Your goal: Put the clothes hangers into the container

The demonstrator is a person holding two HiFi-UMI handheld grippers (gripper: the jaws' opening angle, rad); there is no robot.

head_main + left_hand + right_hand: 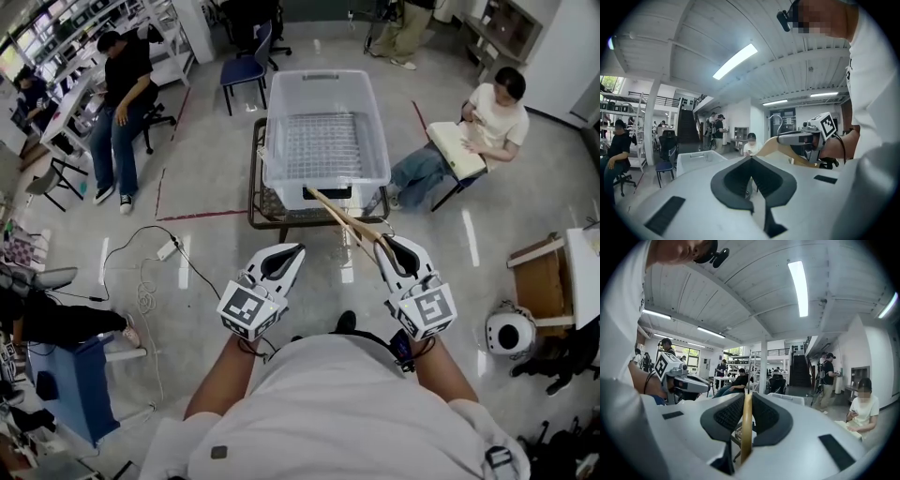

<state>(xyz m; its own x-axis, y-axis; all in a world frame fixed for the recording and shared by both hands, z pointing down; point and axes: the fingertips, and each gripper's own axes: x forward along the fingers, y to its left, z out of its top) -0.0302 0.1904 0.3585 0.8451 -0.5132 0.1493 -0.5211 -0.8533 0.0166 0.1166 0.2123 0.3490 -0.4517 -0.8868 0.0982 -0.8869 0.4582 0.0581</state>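
A clear plastic container (pixel 323 75) stands on a low metal table (pixel 255 202) straight ahead. My right gripper (pixel 386 242) is shut on a wooden clothes hanger (pixel 342 216), which slants up and left toward the container's near wall. In the right gripper view the hanger (pixel 747 427) runs edge-on between the dark pads. My left gripper (pixel 289 251) is beside it on the left, shut with nothing between its jaws. From the left gripper view I see the container (pixel 701 159), the right gripper (pixel 797 138) and the hanger (pixel 773 145). Both grippers are short of the container.
One person sits on a chair at the far left (pixel 127 84), another at the right (pixel 487 122) close to the table. A blue chair (pixel 246 66) stands behind the container. A cable (pixel 150 272) lies on the floor at left. A wooden box (pixel 539 281) and a white round object (pixel 511 333) are at right.
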